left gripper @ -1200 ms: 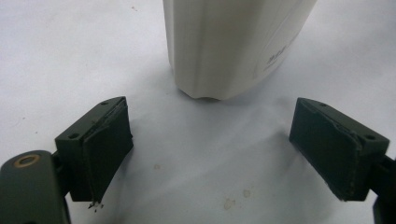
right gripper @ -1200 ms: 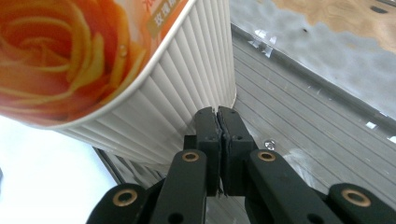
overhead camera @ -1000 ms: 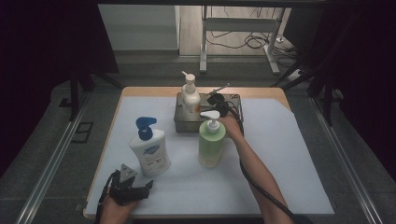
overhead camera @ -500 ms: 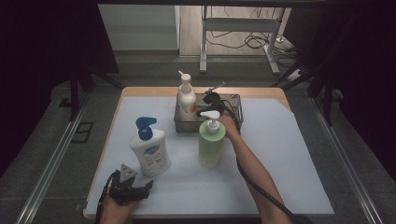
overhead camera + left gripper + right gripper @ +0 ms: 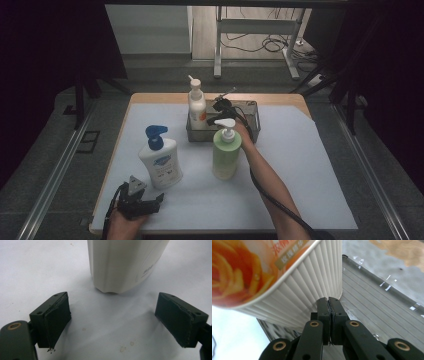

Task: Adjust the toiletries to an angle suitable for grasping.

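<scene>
A white sheet (image 5: 310,165) covers the wooden table in a dark room. At the near left, the left gripper (image 5: 137,199) rests with its jaws spread wide and empty, just short of the white bottle with a blue pump (image 5: 161,160). A green pump bottle (image 5: 226,152) stands mid-table. Behind it, the right gripper (image 5: 329,300), clenched on nothing, presses against the ribbed cream bottle (image 5: 196,104) standing in the metal tray (image 5: 252,122).

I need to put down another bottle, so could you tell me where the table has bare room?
Bare: the sheet right of the green bottle and forearm; the far-left corner beside the metal tray. Crowded: near-left, around the blue-pump bottle and left gripper.
</scene>
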Demonstrator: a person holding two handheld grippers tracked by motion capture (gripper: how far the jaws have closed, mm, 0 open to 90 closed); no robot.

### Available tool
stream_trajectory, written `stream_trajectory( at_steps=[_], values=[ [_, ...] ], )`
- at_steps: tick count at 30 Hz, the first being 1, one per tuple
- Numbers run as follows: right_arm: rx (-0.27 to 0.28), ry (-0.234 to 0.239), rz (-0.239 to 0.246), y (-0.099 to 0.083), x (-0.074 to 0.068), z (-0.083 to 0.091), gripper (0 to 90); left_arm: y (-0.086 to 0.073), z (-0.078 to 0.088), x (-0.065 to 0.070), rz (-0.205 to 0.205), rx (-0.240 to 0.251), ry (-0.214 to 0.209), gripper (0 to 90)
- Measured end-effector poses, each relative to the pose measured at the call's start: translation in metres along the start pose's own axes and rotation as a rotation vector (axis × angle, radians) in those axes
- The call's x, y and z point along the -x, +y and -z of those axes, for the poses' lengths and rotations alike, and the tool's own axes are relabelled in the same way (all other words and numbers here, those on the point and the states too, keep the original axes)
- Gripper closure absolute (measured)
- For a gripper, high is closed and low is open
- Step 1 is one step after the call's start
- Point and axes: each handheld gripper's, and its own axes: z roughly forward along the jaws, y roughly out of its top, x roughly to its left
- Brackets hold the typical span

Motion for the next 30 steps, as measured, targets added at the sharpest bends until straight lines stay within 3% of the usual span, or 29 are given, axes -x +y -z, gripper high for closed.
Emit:
stream_trajectory(
  at_steps=[8, 13, 23, 30],
  values=[
    [-0.004, 0.016, 0.012, 0.0015, -0.0034, -0.0031, 88.6, 0.0, 0.0, 0.0, 0.0, 0.0, 0.0, 12.5],
    [-0.004, 0.049, 0.029, 0.0015, -0.0046, -0.0029, 89.6, 0.0001, 0.0, 0.0, 0.0, -0.001, 0.0, 12.5],
    [-0.011, 0.055, 0.034, 0.0019, -0.005, -0.0029, 89.5, 0.0, 0.0, 0.0, 0.0, 0.0, 0.0, 12.5],
    [-0.013, 0.046, 0.039, -0.0003, -0.0036, 0.0012, 77.8, 0.0, 0.0, 0.0001, -0.001, 0.0, 0.0, 12.5]
  ],
)
